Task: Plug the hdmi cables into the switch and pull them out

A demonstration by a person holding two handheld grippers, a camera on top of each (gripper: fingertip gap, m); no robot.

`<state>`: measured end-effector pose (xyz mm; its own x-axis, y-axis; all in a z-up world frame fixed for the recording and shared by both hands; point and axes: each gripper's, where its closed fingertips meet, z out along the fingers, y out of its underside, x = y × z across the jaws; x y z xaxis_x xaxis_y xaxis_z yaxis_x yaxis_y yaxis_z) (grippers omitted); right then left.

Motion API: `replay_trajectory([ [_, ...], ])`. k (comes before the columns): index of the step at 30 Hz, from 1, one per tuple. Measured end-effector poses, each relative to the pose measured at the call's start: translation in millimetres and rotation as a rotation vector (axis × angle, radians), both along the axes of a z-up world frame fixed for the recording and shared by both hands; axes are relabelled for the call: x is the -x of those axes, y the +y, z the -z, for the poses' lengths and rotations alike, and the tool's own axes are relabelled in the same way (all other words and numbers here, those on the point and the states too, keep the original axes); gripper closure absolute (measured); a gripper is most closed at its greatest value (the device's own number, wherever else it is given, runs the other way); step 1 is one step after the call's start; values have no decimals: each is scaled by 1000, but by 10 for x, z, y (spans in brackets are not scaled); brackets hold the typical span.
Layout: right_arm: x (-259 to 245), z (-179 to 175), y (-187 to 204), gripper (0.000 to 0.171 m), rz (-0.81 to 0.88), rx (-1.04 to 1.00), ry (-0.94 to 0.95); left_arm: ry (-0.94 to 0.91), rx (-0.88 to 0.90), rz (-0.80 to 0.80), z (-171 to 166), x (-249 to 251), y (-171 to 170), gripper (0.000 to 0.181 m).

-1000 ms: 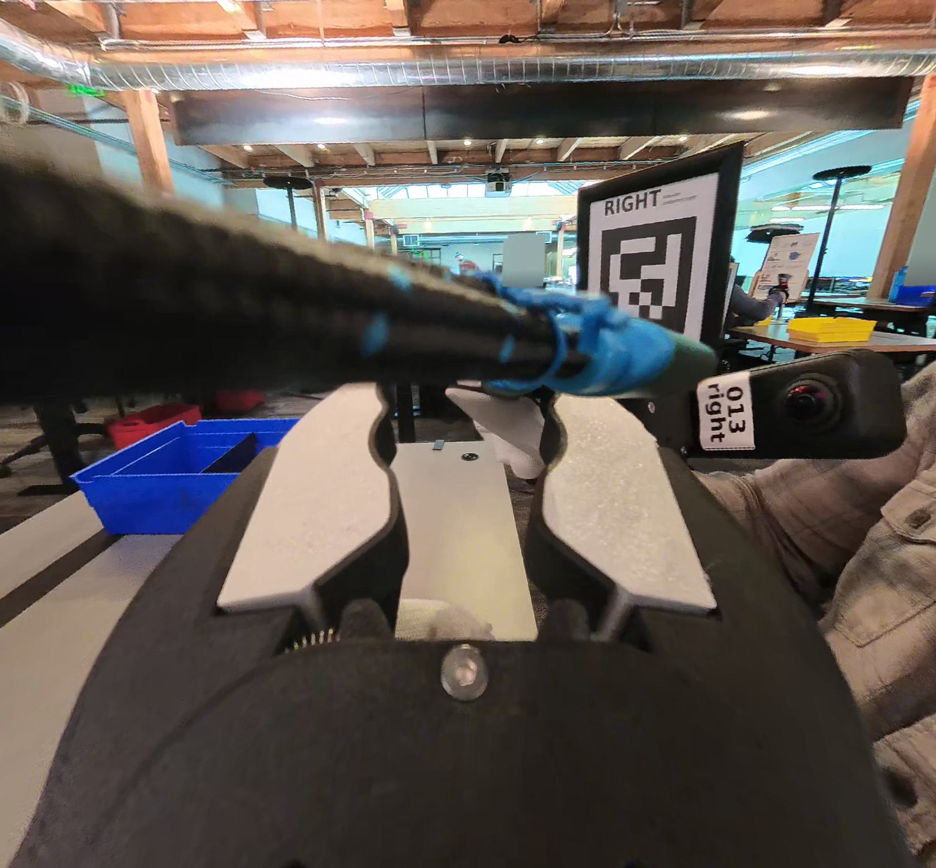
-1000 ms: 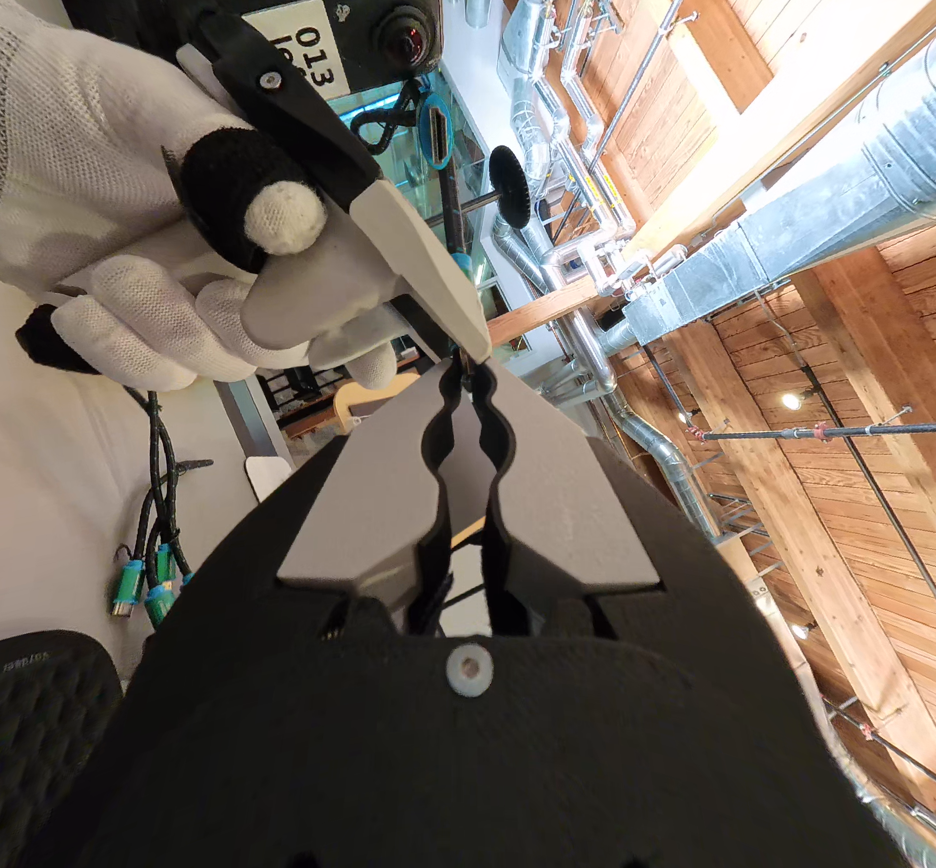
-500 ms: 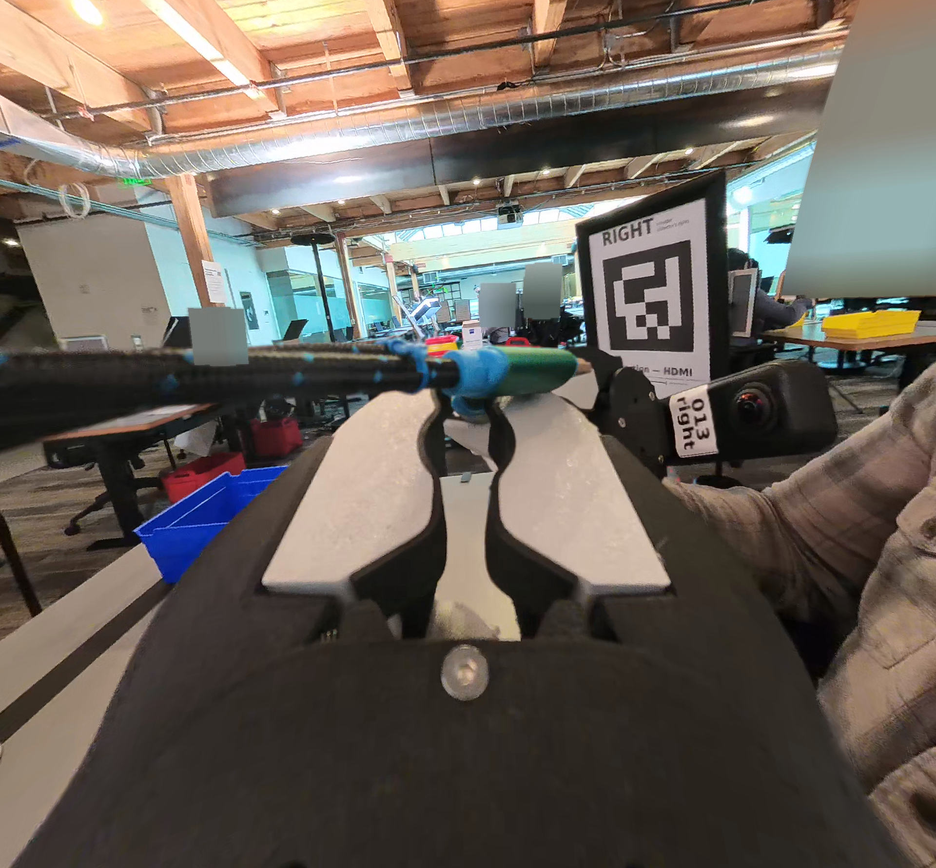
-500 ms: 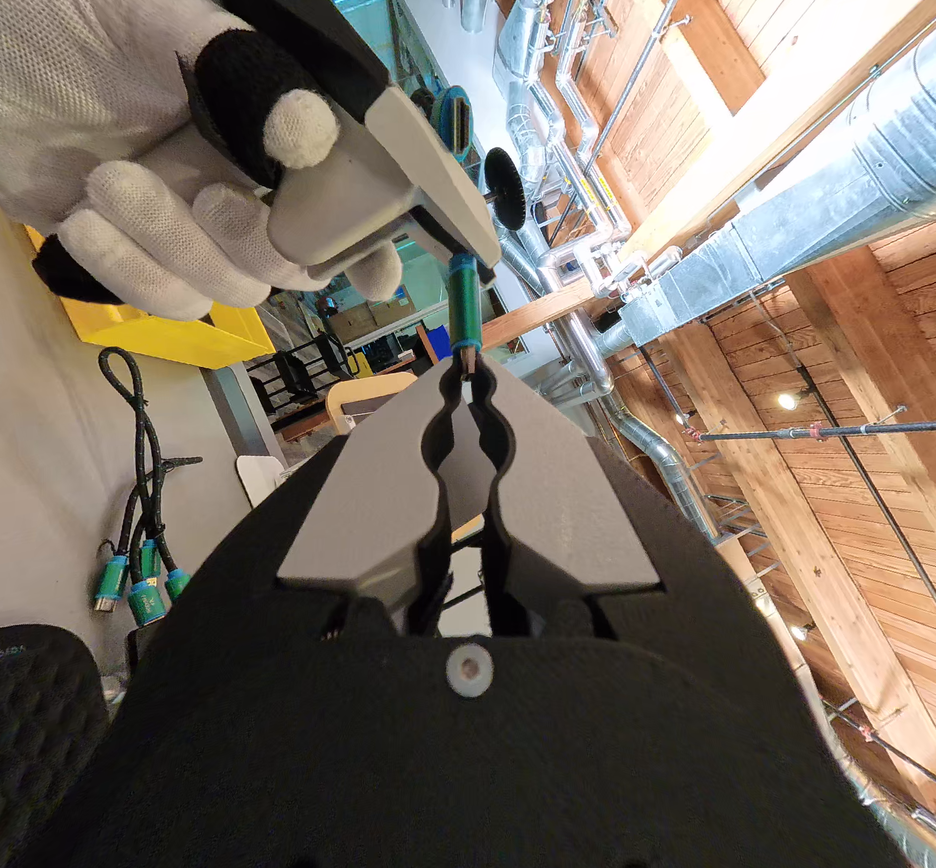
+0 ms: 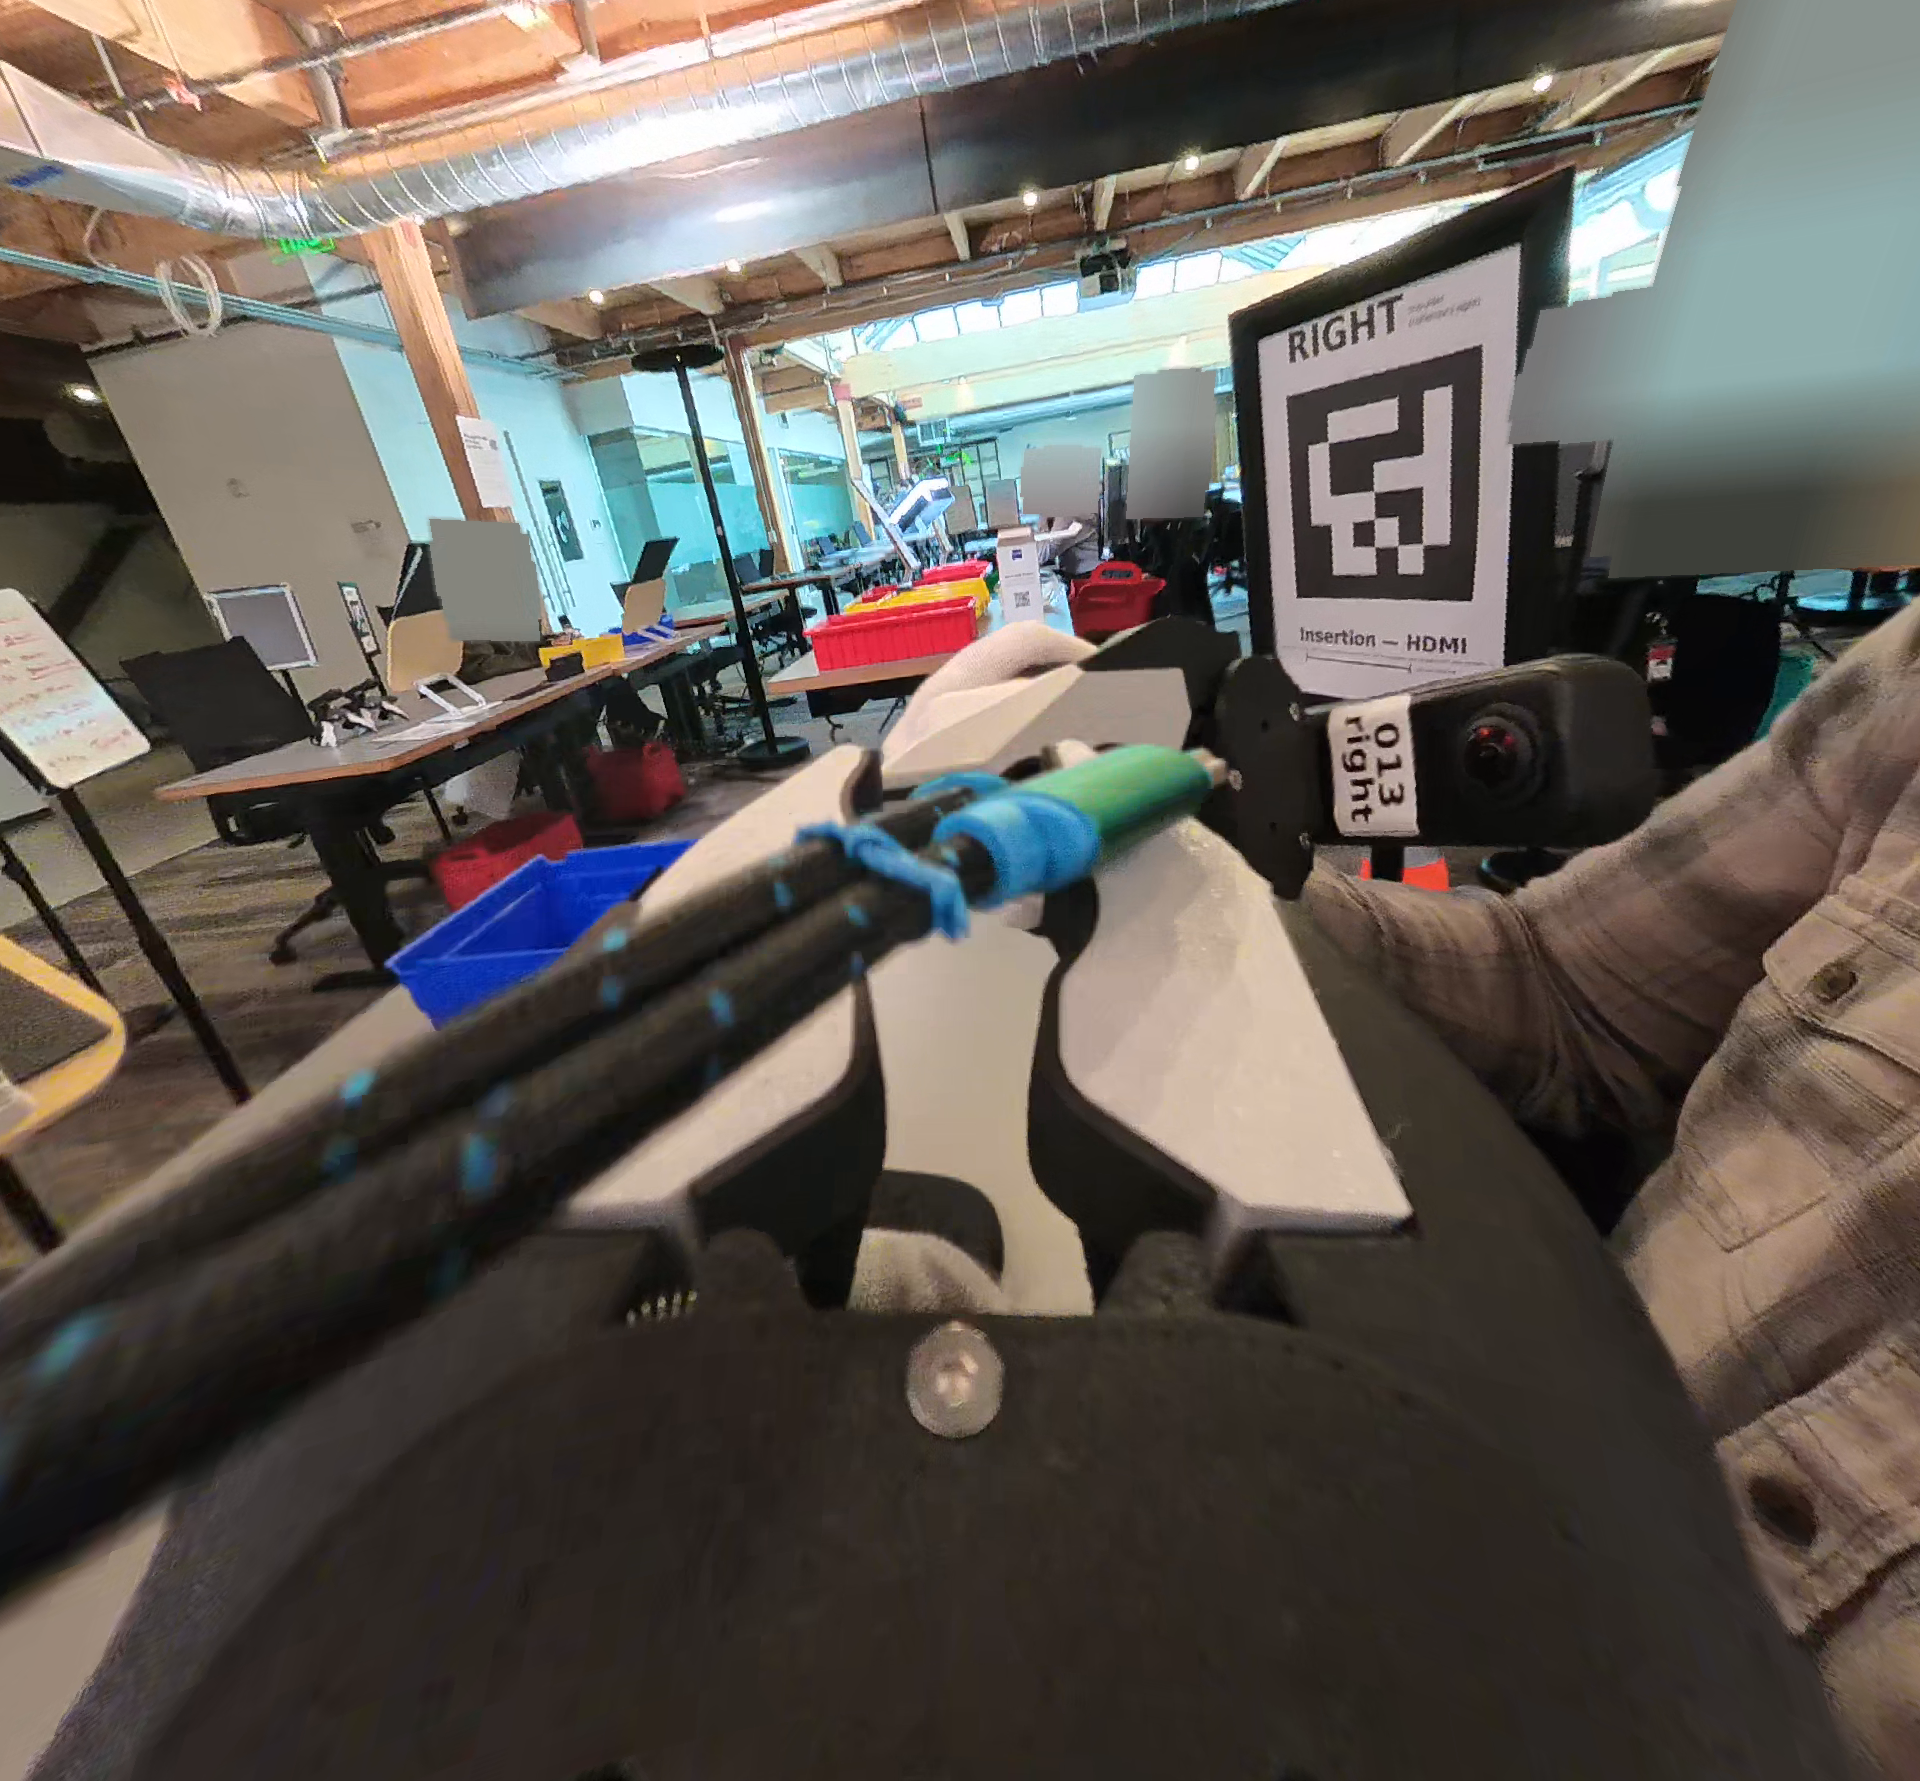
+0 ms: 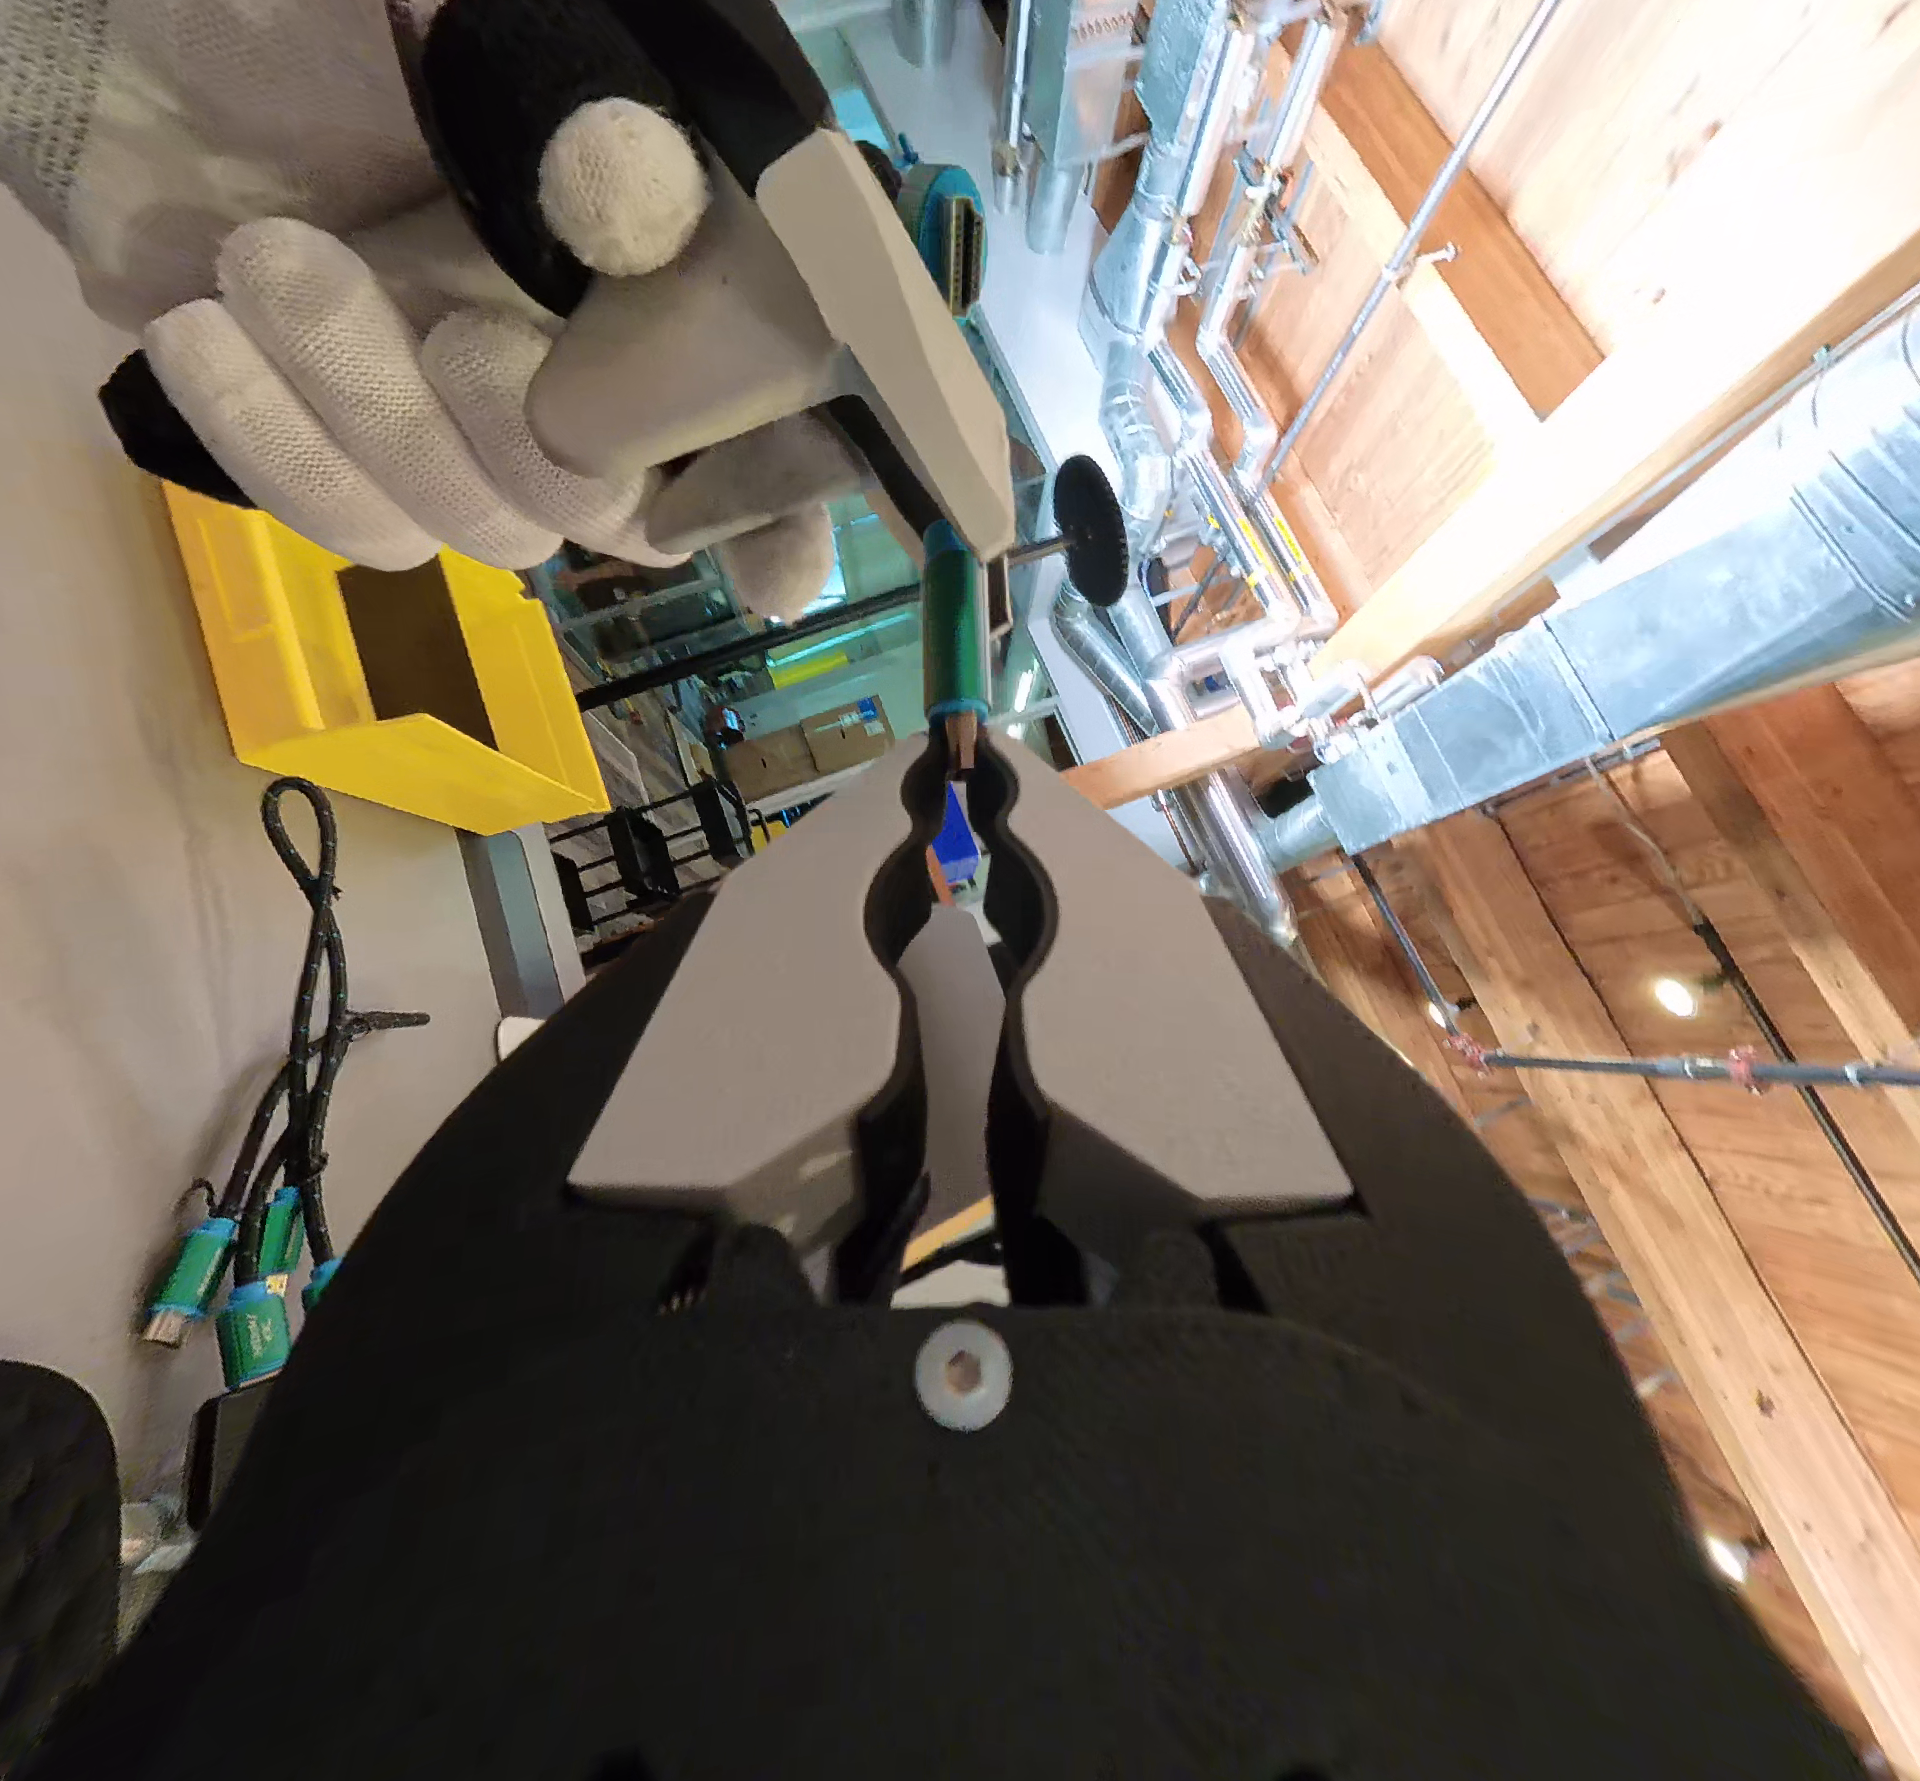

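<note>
HDMI plug: up in the air, well clear of the bench, green shell with a blue boot at the back. Long axis pretty much dead in line with the right gripper, metal end first, so pointing back into that tool rather than away from it. Metal end sitting right between those fingertips, jaws nearly together on it, looks pinched but only by the very tip. Behind the boot, braided black cable clamped in the left gripper, jaws closed down on it, gloved hand wrapped round the handle. So both tools on the same piece, nose to nose, right one nearer the business end. Guessing a hand-over or regrip here, and probably worth a turn-around afterwards, since a plug facing into the fingers can't go into a port. Shallow pinch on bare metal, so could slip. Further out: bundle of spare cables lying on the bench, yellow bin by the bench edge. Can't make out the switch for sure.
</note>
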<state>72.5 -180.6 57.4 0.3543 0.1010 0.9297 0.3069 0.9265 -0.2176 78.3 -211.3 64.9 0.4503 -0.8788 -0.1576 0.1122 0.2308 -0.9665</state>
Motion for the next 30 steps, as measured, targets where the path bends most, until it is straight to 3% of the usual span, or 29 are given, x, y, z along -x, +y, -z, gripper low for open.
replay_trajectory([
  [13,277,32,-36,170,-4,-179,-87,77,224,-148,245,160,93,159],
  [18,357,22,-74,170,-31,-215,-106,71,211,-193,218,230,59,159],
  [20,392,28,-100,170,-58,-212,-109,66,201,-231,194,283,66,149],
  [22,427,29,-111,170,-73,-214,-110,78,203,-222,208,291,32,160],
  [30,511,5,-112,170,-98,-221,-102,29,193,-261,145,398,3,160],
])
